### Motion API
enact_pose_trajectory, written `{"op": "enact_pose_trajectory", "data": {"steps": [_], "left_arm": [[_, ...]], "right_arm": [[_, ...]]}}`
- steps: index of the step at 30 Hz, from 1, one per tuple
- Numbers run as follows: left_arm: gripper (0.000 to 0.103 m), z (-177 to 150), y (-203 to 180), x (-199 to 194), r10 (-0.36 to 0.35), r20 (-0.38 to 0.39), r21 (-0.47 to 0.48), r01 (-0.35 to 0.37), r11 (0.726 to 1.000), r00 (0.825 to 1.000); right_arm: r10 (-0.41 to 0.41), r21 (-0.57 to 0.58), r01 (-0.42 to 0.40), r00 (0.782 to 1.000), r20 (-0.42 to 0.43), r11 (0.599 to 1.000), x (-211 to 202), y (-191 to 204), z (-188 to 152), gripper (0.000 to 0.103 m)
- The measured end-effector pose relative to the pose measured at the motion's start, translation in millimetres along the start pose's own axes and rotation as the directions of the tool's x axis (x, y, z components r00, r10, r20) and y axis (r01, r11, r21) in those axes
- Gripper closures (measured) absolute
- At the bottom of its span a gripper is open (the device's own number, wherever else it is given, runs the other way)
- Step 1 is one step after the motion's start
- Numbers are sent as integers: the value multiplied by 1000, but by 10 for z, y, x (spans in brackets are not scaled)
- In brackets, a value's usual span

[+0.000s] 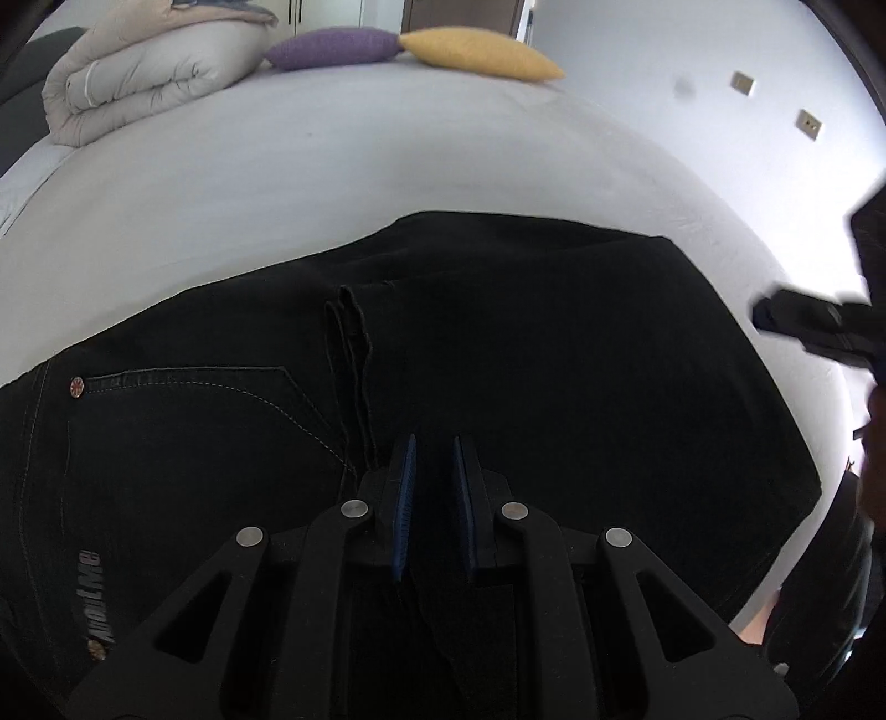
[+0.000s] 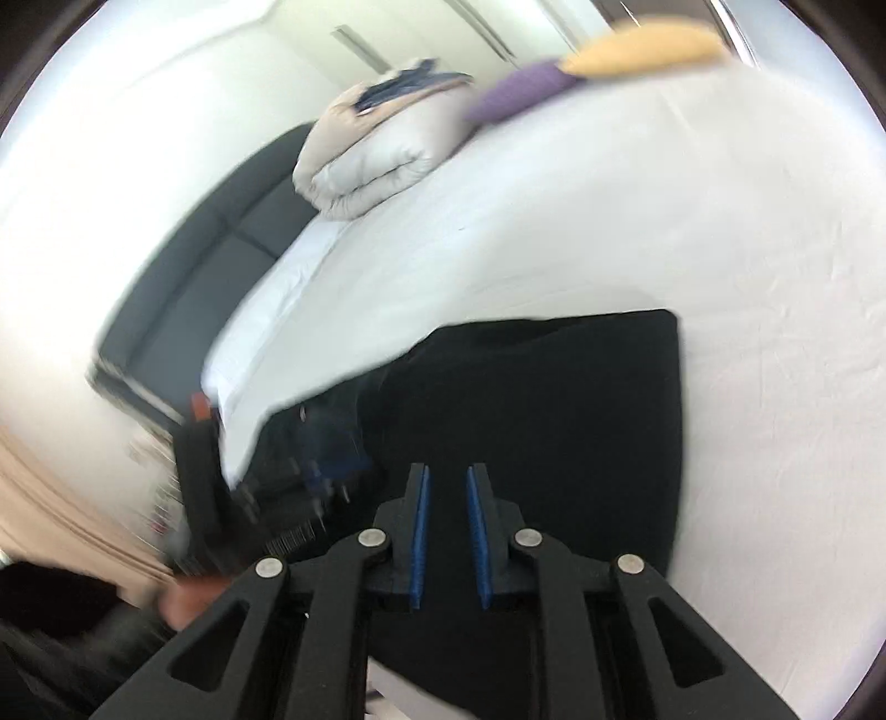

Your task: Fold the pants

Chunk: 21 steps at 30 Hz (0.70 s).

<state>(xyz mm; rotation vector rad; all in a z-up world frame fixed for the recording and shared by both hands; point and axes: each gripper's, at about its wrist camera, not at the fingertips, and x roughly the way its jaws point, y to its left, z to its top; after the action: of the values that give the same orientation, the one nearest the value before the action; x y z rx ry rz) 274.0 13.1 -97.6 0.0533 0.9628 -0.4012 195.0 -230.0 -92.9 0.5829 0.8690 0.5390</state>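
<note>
Black jeans (image 1: 526, 360) lie folded on the white bed (image 1: 332, 166), the leg cuffs (image 1: 349, 332) laid over the pocket end. My left gripper (image 1: 434, 471) sits low over the near edge of the pants. Its blue pads stand a narrow slit apart, and a fold of the dark cloth runs up between them. My right gripper (image 2: 446, 498) hovers over the folded pants (image 2: 554, 399), jaws close together, with nothing seen between the pads. The right wrist view is blurred. The right gripper (image 1: 761, 318) also shows at the left wrist view's right edge, off the cloth.
A rolled beige duvet (image 1: 144, 77), a purple cushion (image 1: 332, 50) and a yellow cushion (image 1: 482, 52) lie at the far end of the bed. A dark sofa (image 2: 210, 260) stands beside the bed. A person's hand (image 2: 188, 601) holds the left gripper (image 2: 318, 482).
</note>
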Motion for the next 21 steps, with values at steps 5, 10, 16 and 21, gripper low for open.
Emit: {"op": "enact_pose_trajectory", "data": {"steps": [5,10,16,21], "left_arm": [[90,-5,-18,73,24,0,25,-24,999,1000],[90,-225,15,195,10,16,17,-10,1000,1000],[90,-358,91,194,8,27,11,-8,1000,1000],[90,-625,122,114,-3,38,9,3,1000,999]], "right_arm": [[35,198,-25,998,-46,980,342,-716,423,86],[96,312,-72,994,-61,947,748,-972,260,103],[119,254,-79,983,-143,964,625,-734,-264,103],[160,241,-114,971,-177,964,455,-544,-725,103]]}}
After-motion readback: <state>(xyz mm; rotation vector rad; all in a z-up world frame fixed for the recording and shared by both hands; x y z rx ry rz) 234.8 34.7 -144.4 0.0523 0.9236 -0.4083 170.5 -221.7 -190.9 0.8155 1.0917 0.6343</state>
